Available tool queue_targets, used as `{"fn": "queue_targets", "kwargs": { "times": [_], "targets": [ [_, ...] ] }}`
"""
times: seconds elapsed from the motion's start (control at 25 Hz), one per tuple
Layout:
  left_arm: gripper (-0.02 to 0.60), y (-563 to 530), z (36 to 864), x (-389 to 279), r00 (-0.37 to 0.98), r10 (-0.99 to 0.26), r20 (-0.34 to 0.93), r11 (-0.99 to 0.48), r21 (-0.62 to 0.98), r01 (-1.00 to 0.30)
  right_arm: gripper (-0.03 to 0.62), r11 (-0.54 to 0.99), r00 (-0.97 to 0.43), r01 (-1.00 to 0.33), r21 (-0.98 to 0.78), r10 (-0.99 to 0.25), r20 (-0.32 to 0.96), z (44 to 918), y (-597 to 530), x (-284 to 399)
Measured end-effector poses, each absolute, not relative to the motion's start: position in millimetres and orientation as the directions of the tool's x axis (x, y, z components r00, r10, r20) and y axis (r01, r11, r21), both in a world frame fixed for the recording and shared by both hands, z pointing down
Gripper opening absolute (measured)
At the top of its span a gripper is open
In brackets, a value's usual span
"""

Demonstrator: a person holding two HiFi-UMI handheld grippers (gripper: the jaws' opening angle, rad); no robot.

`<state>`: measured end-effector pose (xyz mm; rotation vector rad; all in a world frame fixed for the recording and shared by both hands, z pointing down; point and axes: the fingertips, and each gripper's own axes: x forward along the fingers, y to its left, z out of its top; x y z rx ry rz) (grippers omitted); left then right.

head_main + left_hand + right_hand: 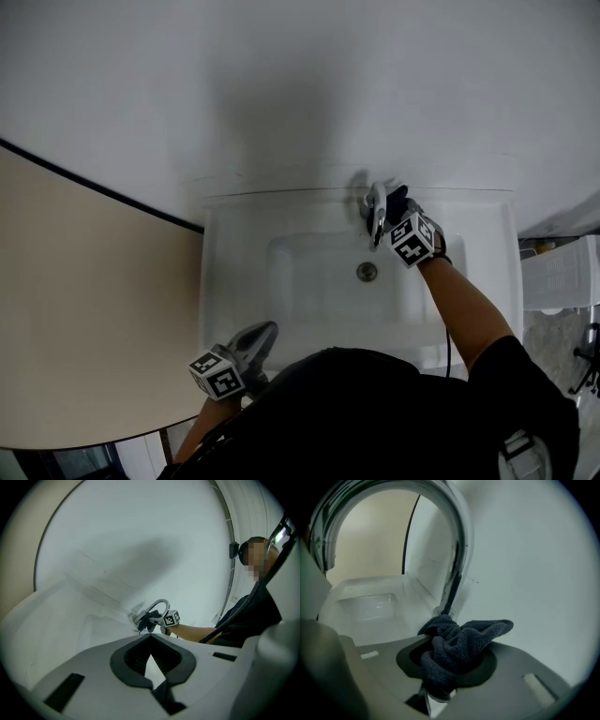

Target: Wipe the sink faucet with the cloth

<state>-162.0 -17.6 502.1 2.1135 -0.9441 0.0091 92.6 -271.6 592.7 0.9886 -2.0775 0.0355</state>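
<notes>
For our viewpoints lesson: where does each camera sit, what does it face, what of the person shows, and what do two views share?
Head view: on the head, facing down at the white rectangular sink; forearms and torso show.
Left gripper view: on the left gripper, facing the curved chrome faucet; right forearm shows.
Right gripper view: on the right gripper, facing the faucet, jaws clamping a dark grey cloth; no body.
Shared: the faucet.
</notes>
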Motion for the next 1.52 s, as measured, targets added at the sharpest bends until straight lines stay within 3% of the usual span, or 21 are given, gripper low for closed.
{"fn": "queue_targets", "kwargs": {
  "times": [0.2, 0.32, 0.44, 0.56, 0.72, 0.8, 0.96, 1.16, 1.24, 1.32, 1.44, 1.52],
  "targets": [
    [-0.008, -21, 500, -160, 0.729, -0.617, 0.296, -0.407, 0.673, -0.618, 0.101, 0.713, -0.38, -0.648, 0.269, -0.608, 0.697, 600, -253, 85],
    [-0.008, -19, 501, -162, 0.723, -0.626, 0.292, -0.4, 0.676, -0.619, 0.101, 0.765, -0.38, -0.602, 0.227, -0.525, 0.761, 623, -235, 82],
    [-0.008, -17, 500, -165, 0.717, -0.631, 0.296, -0.393, 0.675, -0.624, 0.103, 0.739, -0.362, -0.66, 0.135, -0.47, 0.805, 655, -220, 97],
    [-0.008, -17, 498, -169, 0.712, -0.635, 0.299, -0.392, 0.67, -0.631, 0.103, 0.655, -0.443, -0.754, 0.05, -0.563, 0.698, 621, -228, 104],
    [-0.008, -18, 503, -173, 0.706, -0.642, 0.299, -0.38, 0.676, -0.632, 0.103, 0.622, -0.521, -0.782, 0.042, -0.689, 0.504, 549, -265, 99],
    [-0.008, -19, 503, -167, 0.714, -0.636, 0.293, -0.392, 0.674, -0.626, 0.103, 0.654, -0.534, -0.753, 0.073, -0.672, 0.513, 544, -274, 89],
    [-0.008, -22, 497, -159, 0.723, -0.638, 0.264, -0.418, 0.67, -0.613, 0.104, 0.762, -0.55, -0.644, 0.069, -0.523, 0.651, 573, -255, 77],
    [-0.008, -30, 497, -193, 0.706, -0.659, 0.259, -0.453, 0.613, -0.647, 0.104, 0.712, -0.573, -0.699, 0.059, -0.608, 0.55, 479, -261, 112],
    [-0.007, -36, 498, -207, 0.7, -0.667, 0.254, -0.48, 0.573, -0.665, 0.104, 0.766, -0.612, -0.634, 0.102, -0.578, 0.539, 424, -262, 93],
    [-0.008, -41, 496, -211, 0.698, -0.68, 0.225, -0.509, 0.54, -0.67, 0.104, 0.864, -0.612, -0.473, 0.172, -0.463, 0.641, 393, -252, 59],
    [-0.008, -44, 488, -209, 0.701, -0.693, 0.167, -0.551, 0.504, -0.665, 0.104, 0.955, -0.46, -0.176, 0.239, -0.294, 0.838, 395, -208, 26],
    [-0.008, -43, 481, -213, 0.71, -0.693, 0.129, -0.57, 0.505, -0.648, 0.104, 0.957, -0.358, -0.038, 0.287, -0.281, 0.89, 416, -176, 17]
  ]
}}
